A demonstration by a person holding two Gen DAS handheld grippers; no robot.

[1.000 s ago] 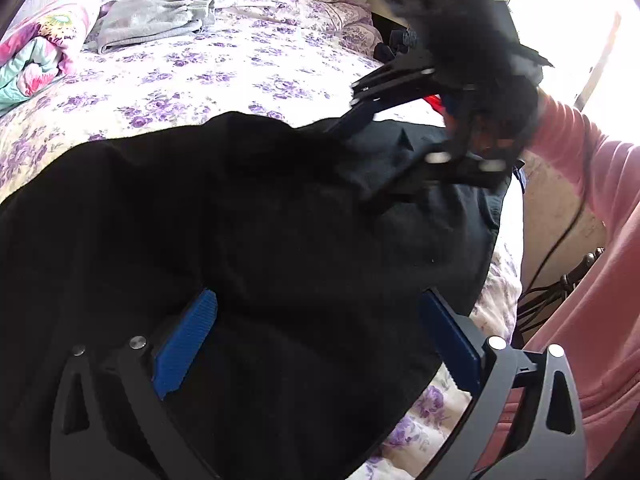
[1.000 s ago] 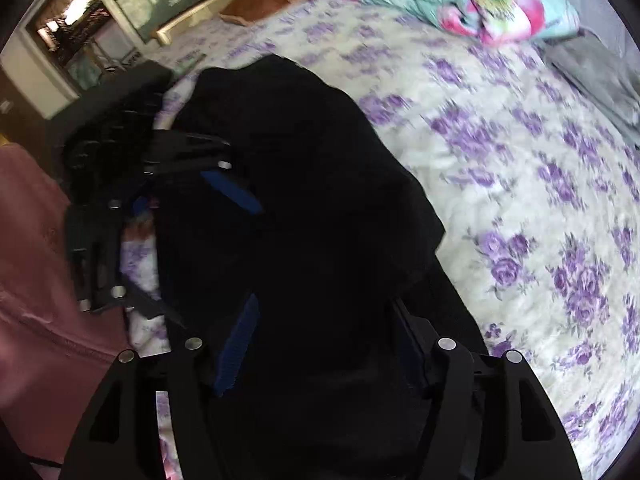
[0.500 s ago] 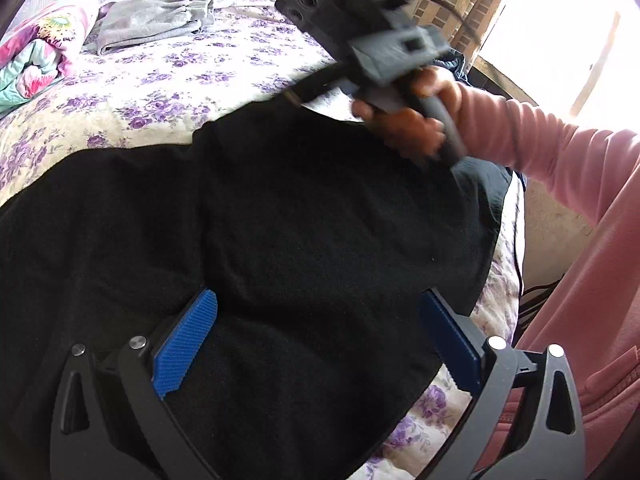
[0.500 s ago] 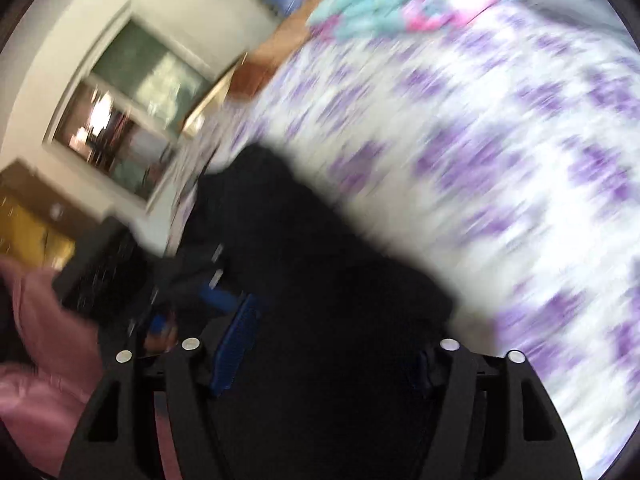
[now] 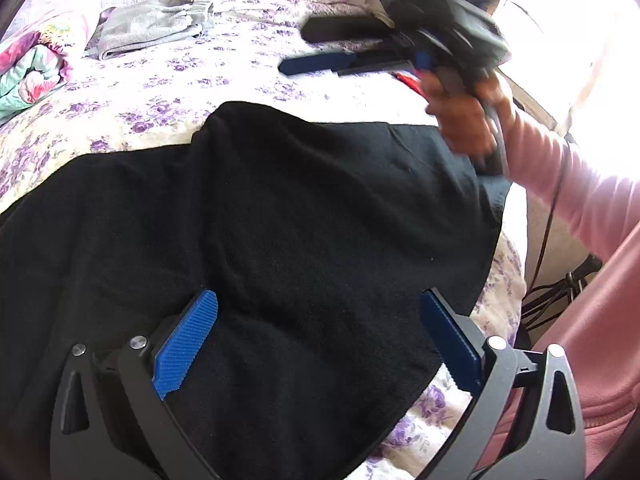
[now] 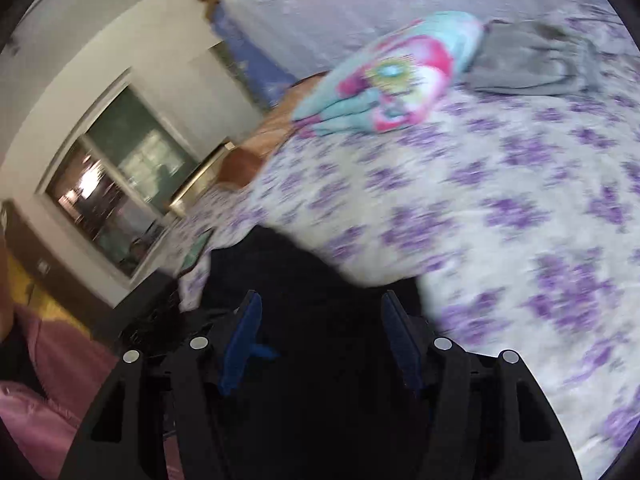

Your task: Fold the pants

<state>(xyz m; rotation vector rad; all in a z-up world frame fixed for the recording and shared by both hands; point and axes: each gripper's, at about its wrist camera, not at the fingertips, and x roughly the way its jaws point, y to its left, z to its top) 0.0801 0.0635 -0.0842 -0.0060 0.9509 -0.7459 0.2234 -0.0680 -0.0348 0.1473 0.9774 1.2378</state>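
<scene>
We take the black pants [image 5: 280, 240] as our landmark: they lie spread in a broad folded mass on the floral bedspread [image 5: 168, 80], near its front edge, their surface wrinkled but flat.

Left gripper [image 5: 320, 340]: held low over the near part of the pants. Its two blue pads [image 5: 186, 344] stand wide apart with only flat cloth showing between them; we see no pinch, nothing gripped.

Right gripper [image 5: 320, 50]: seen from the left wrist view it is lifted above the far edge of the pants, over bare bedspread, held by a hand [image 5: 464, 120] in a pink sleeve [image 5: 580, 200]. The picture is motion-blurred. Its fingers are parted, and its jaws have just been opening a little further; nothing is between them. In its own view the pants [image 6: 320, 300] sit low in the frame under and between the fingers, not clamped.

Beyond the pants: a folded grey garment [image 5: 152, 28] at the far side of the bed, and a bright pink-and-teal blanket [image 5: 28, 68] just beside it, both well apart from the pants.
</scene>
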